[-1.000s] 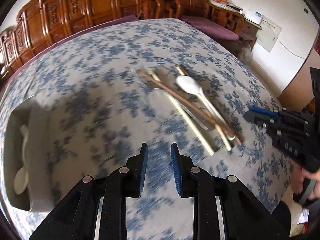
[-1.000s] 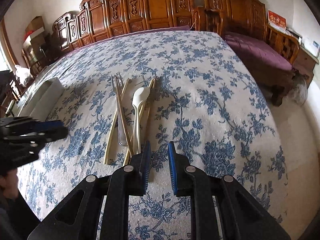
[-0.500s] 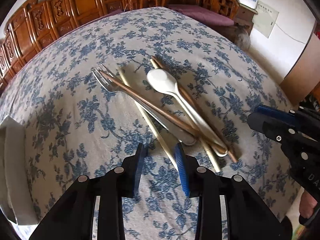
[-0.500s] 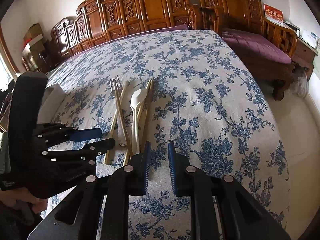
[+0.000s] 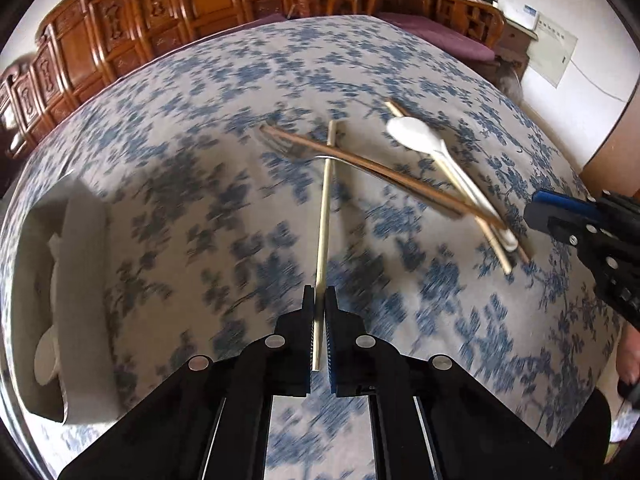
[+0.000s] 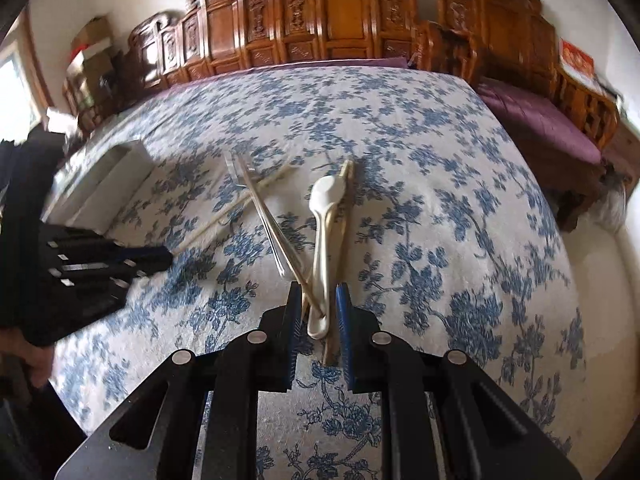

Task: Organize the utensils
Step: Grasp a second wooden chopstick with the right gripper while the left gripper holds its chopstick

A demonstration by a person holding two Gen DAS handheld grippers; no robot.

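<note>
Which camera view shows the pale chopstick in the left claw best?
The left wrist view: the pale chopstick runs full length from the shut left claw. In the right wrist view it looks small, its end hidden at the claw.

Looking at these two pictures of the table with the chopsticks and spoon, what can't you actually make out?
- Left wrist view: the white tray runs off the left edge and is blurred; its contents are unclear.
- Left wrist view: the fork is smeared by motion blur and crossed by a brown chopstick.
- Right wrist view: the white spoon handle end sits between the right gripper fingers; contact unclear.
</note>
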